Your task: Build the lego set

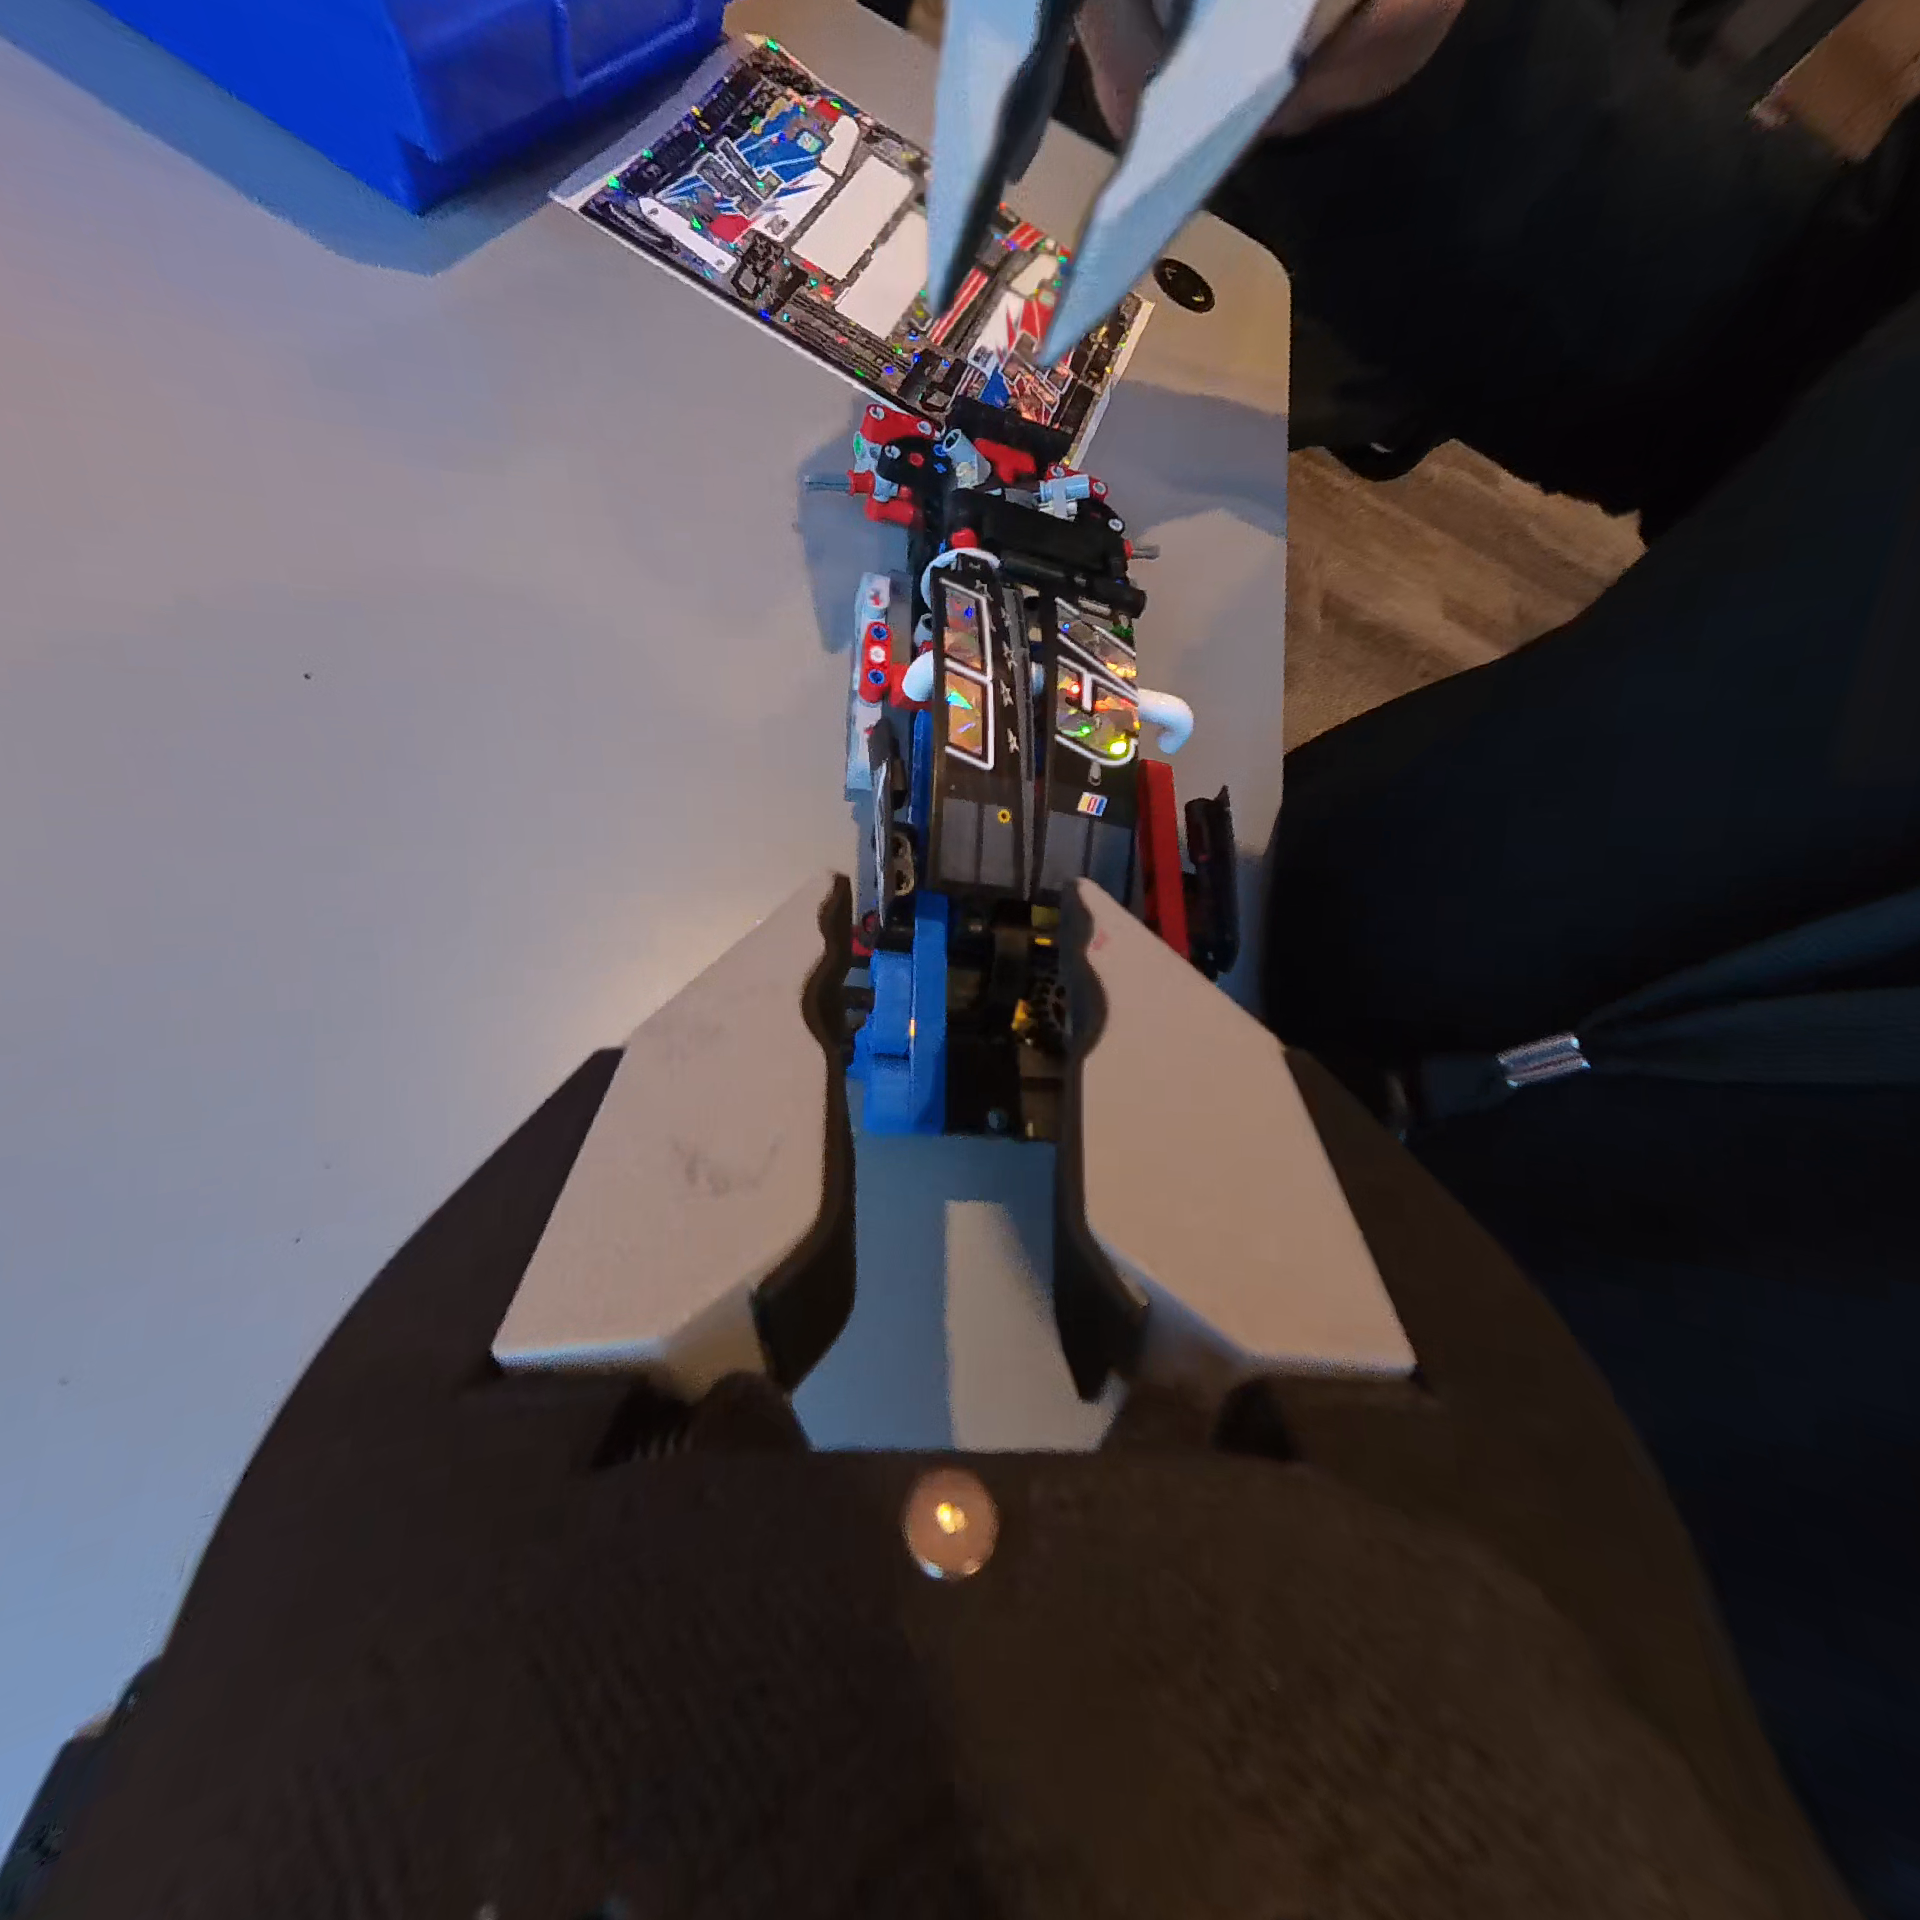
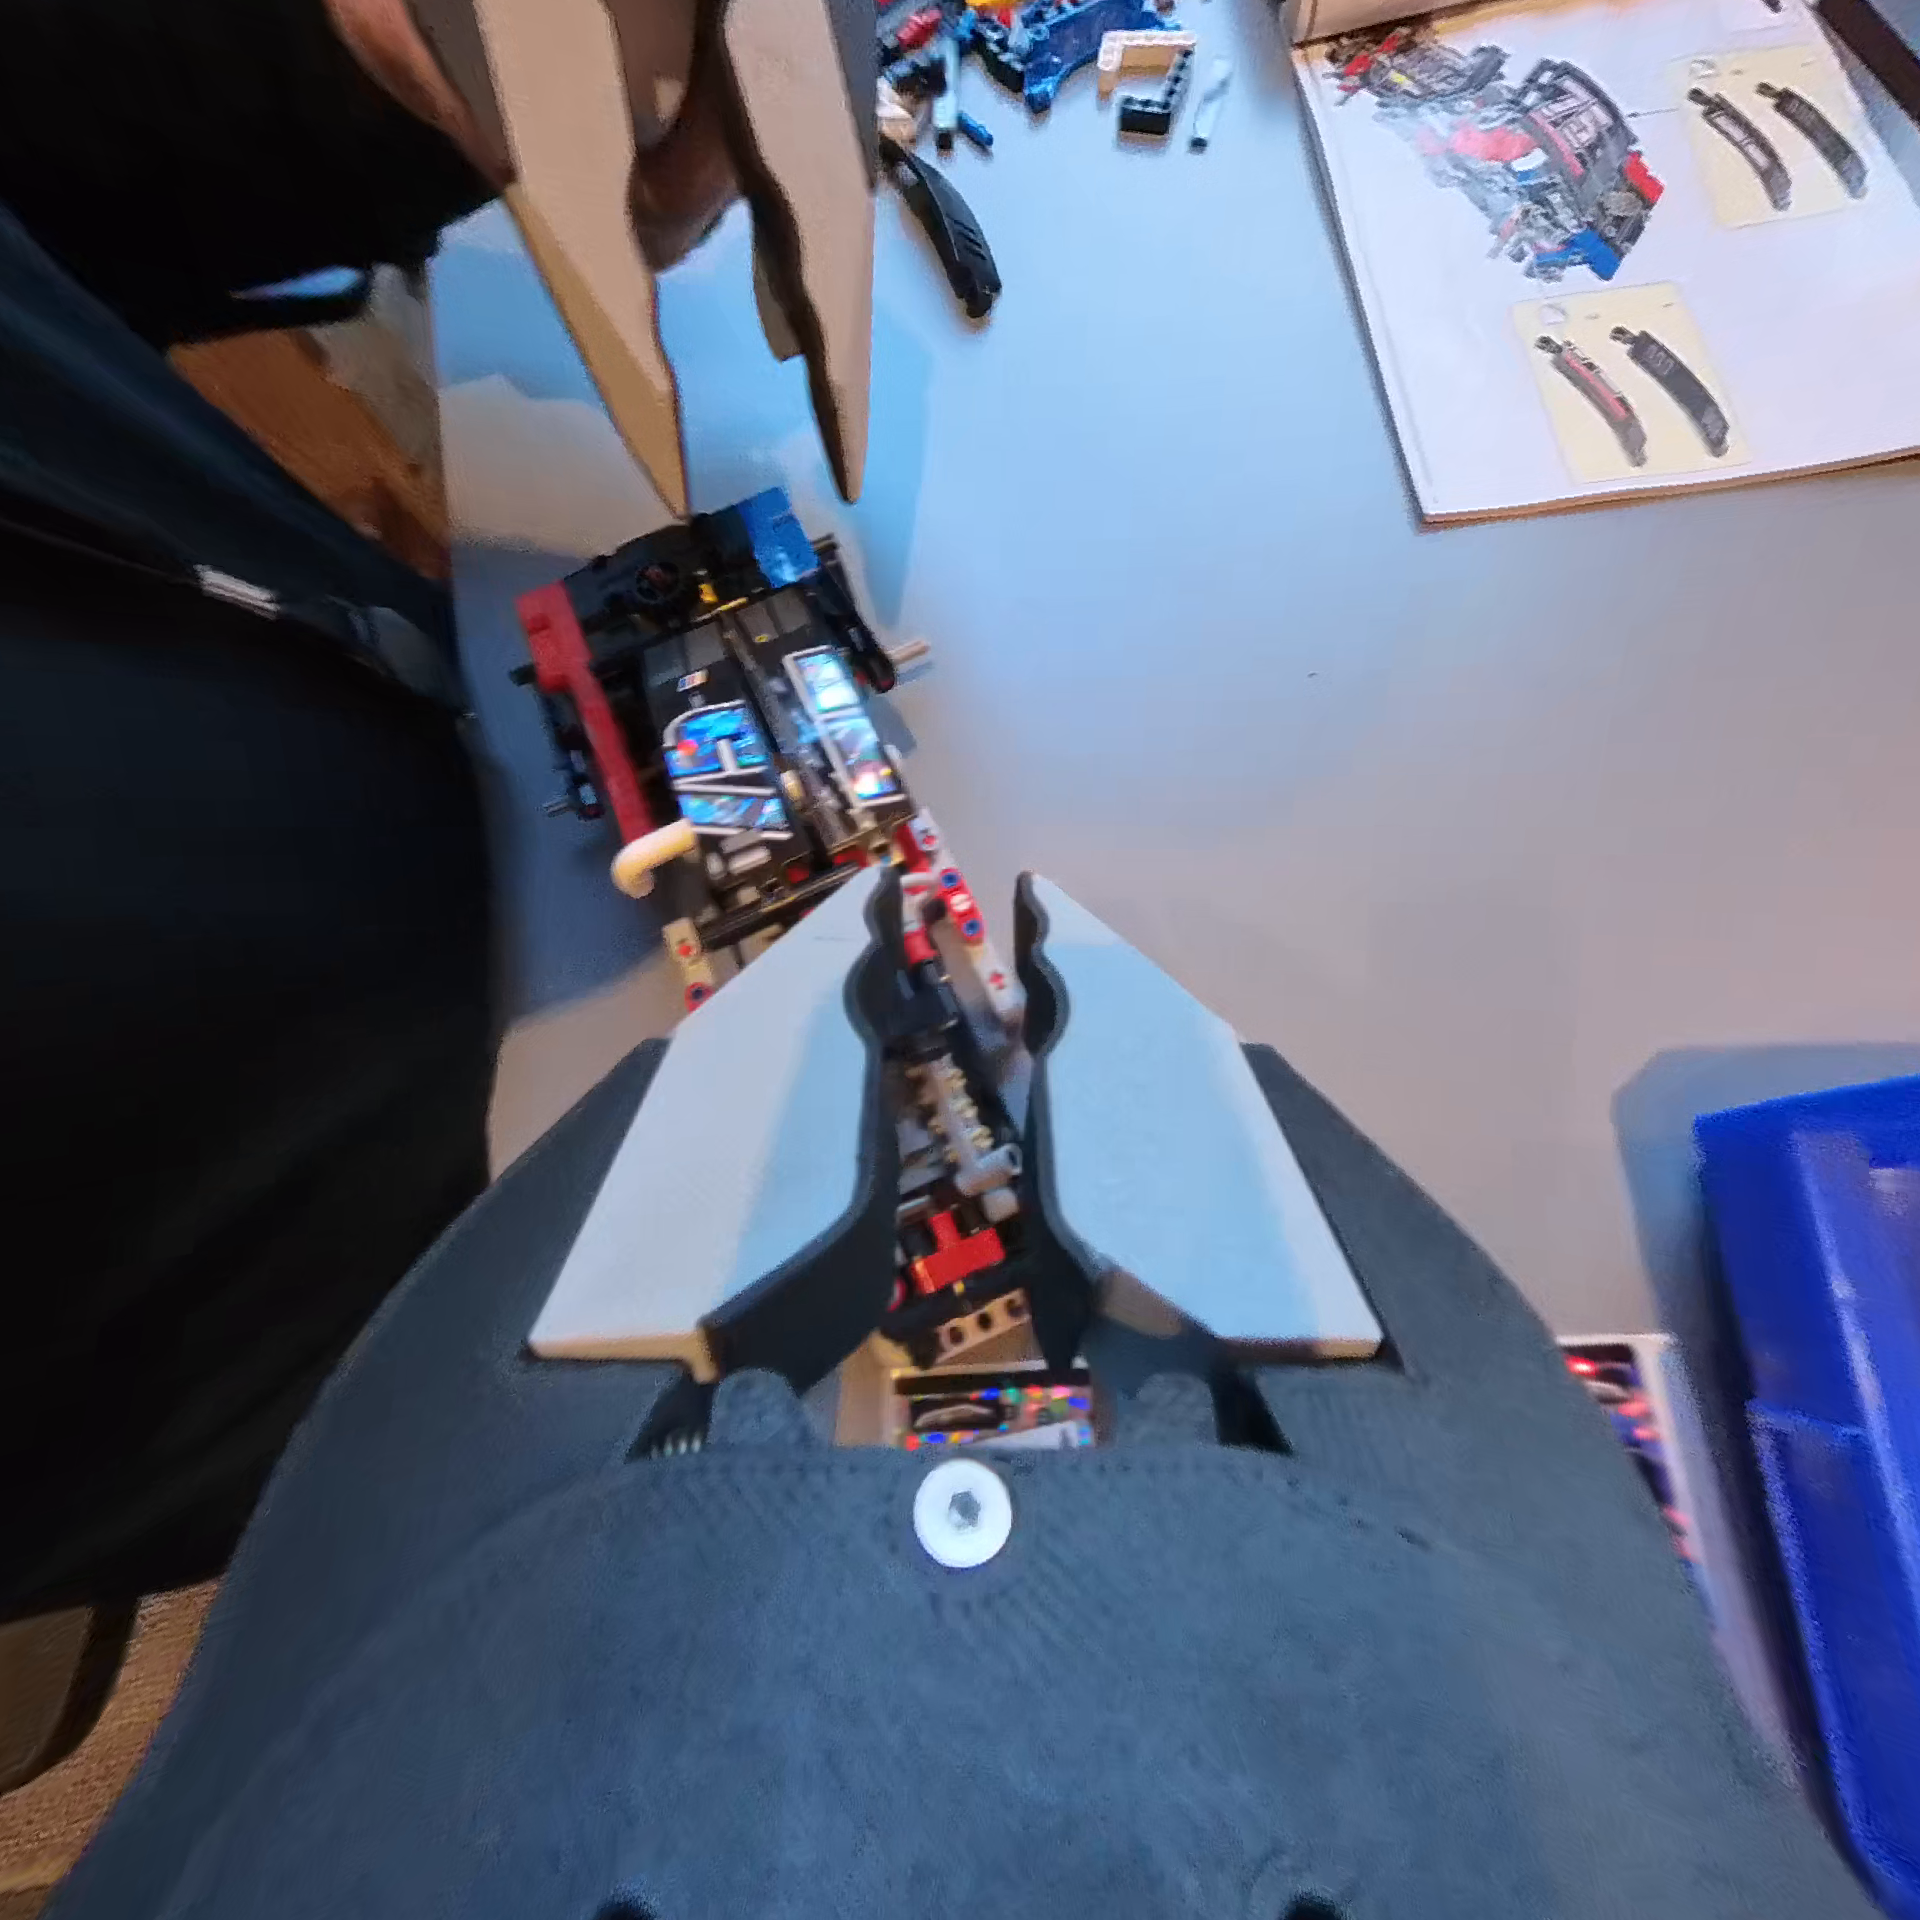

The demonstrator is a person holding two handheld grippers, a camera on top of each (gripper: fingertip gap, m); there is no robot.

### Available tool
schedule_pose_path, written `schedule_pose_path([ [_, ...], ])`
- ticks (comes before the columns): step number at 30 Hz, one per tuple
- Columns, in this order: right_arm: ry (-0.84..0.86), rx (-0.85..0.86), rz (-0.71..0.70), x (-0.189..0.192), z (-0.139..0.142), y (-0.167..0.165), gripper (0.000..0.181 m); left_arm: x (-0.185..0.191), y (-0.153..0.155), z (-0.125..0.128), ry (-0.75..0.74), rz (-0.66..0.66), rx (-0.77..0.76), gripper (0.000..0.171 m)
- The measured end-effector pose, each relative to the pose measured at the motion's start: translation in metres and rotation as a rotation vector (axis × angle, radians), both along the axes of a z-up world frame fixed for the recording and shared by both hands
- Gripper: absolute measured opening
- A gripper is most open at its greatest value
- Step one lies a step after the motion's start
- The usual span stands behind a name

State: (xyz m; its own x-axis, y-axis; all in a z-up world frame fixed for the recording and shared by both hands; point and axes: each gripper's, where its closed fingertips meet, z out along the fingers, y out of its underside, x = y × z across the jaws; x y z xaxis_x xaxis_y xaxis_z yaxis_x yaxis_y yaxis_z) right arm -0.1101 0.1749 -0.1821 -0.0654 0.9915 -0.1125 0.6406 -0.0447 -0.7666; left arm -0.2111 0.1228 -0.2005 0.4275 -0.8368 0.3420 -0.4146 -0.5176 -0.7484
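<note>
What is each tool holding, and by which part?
Both straddle the toy car: the left tool at its blue rear end, the right tool at its front. Firm grip cannot be told.

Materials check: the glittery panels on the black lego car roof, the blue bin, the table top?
Glittery panels: likely holographic foil stickers, rainbow glints on glossy black plastic. Blue bin: moulded plastic, semi-gloss, uniform colour. Grey table top: smooth matte laminate, probably; soft diffuse reflections, rounded corner.
</note>
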Motion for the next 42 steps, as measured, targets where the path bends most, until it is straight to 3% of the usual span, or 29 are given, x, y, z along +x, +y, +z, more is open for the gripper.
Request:
schedule_pose_path([
  [6, 0.015, -0.015, 0.109, 0.0, -0.018, -0.035, 0.025, 0.009, -0.001, 0.01, -0.032, 0.015, -0.021, 0.041],
  [9, -0.021, 0.088, 0.114, -0.007, -0.03, -0.034, 0.035, 0.024, 0.003, 0.008, 0.024, -0.004, 0.015, 0.045],
  [14, 0.001, 0.096, 0.158, -0.012, -0.029, -0.041, 0.039, 0.042, -0.003, -0.002, 0.084, -0.045, 0.016, 0.048],
  [26, 0.016, 0.085, 0.17, -0.007, -0.028, -0.038, 0.041, 0.037, -0.006, -0.007, 0.142, -0.039, 0.056, 0.05],
  [34, 0.097, -0.104, 0.168, -0.009, -0.014, -0.024, 0.038, 0.014, -0.009, -0.002, 0.111, -0.001, 0.071, 0.049],
  [42, -0.039, -0.282, 0.273, -0.031, -0.034, -0.021, 0.041, -0.001, -0.011, -0.01, 0.036, 0.029, 0.037, 0.051],
])
